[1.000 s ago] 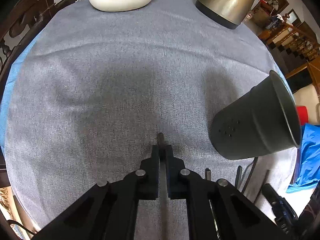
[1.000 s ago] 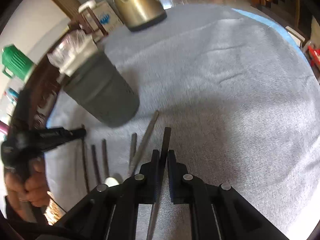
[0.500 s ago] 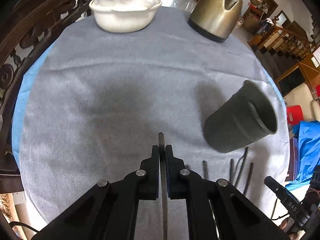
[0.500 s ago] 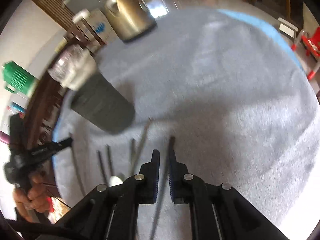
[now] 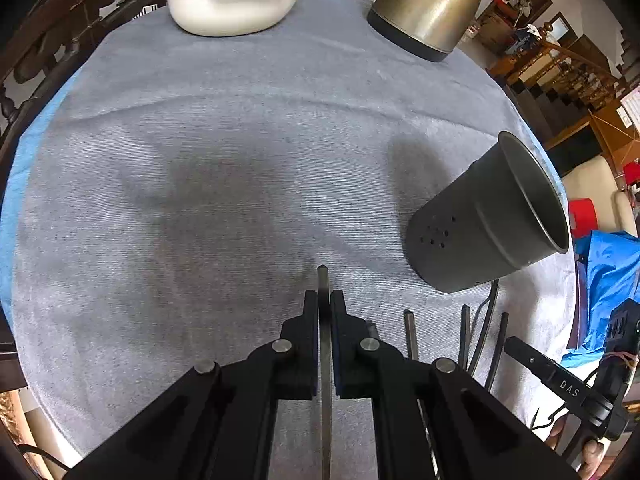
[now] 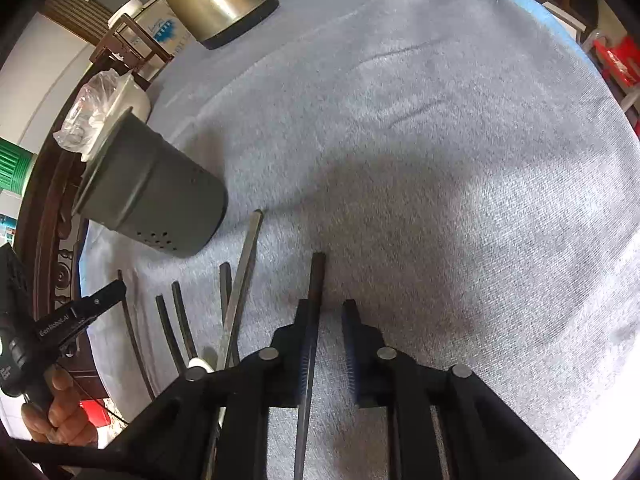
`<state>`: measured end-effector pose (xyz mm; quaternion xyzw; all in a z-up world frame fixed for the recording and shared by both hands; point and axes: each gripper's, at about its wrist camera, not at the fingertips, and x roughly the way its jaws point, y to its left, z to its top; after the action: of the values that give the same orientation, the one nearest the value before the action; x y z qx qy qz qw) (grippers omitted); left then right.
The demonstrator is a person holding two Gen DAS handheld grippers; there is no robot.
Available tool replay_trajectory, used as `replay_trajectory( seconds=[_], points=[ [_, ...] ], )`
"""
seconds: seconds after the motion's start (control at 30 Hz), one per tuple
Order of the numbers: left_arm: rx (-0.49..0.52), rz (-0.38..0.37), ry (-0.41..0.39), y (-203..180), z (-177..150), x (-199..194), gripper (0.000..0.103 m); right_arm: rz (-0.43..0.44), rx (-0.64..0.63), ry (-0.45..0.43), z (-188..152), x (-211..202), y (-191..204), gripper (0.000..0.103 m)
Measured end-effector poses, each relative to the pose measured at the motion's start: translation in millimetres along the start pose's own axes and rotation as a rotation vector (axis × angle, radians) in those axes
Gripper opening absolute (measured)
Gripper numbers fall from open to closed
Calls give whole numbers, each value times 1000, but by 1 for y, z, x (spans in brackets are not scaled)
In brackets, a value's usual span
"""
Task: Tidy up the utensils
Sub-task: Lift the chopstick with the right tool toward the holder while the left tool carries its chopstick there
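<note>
My left gripper [image 5: 325, 300] is shut on a flat metal utensil handle [image 5: 323, 280] held over the grey tablecloth. A dark grey utensil holder [image 5: 488, 224] with small holes stands to its right; it also shows in the right wrist view [image 6: 152, 196]. My right gripper [image 6: 328, 308] is open, with a dark utensil handle [image 6: 316, 280] lying against its left finger. Several dark utensil handles [image 6: 180, 312] and a flat metal one [image 6: 244, 272] lie on the cloth below the holder.
A brass-coloured kettle [image 5: 428, 4] and a white bowl [image 5: 232, 4] stand at the far side of the round table. The table edge [image 5: 24, 152] curves at left. A dark carved chair back [image 6: 52, 240] is beside the holder.
My right gripper has opened; the dark utensil handle now rests loose against its left finger. My left gripper stays shut on its utensil and has shifted slightly.
</note>
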<state>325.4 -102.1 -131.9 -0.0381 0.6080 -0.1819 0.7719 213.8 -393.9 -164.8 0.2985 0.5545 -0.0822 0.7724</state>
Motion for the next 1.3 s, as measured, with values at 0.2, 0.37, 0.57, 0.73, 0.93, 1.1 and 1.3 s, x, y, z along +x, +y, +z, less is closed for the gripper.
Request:
replay_trajectory(
  seconds=[0.2, 0.37, 0.57, 0.73, 0.93, 1.1, 1.3],
  points=[
    [5, -4, 0, -8, 9, 10, 5, -49, -23, 4, 8, 3, 12, 32],
    [5, -15, -2, -10, 11, 15, 5, -191, -125, -4, 8, 8, 39, 32],
    [18, -20, -50, -13, 10, -8, 5, -318, -275, -26, 1, 20, 76, 11],
    [37, -28, -131, -18, 5, -44, 5, -261, -269, -52, -5, 17, 77, 7],
    [62, -54, -257, -25, -7, -95, 5, -127, -222, -209, -17, -36, 61, 7],
    [98, -82, -408, -35, -22, -147, 5, -13, -196, -388, -26, -86, 51, 7],
    [141, -101, -547, -53, -36, -193, 5, 69, -178, -589, -34, -145, 57, 7]
  ],
)
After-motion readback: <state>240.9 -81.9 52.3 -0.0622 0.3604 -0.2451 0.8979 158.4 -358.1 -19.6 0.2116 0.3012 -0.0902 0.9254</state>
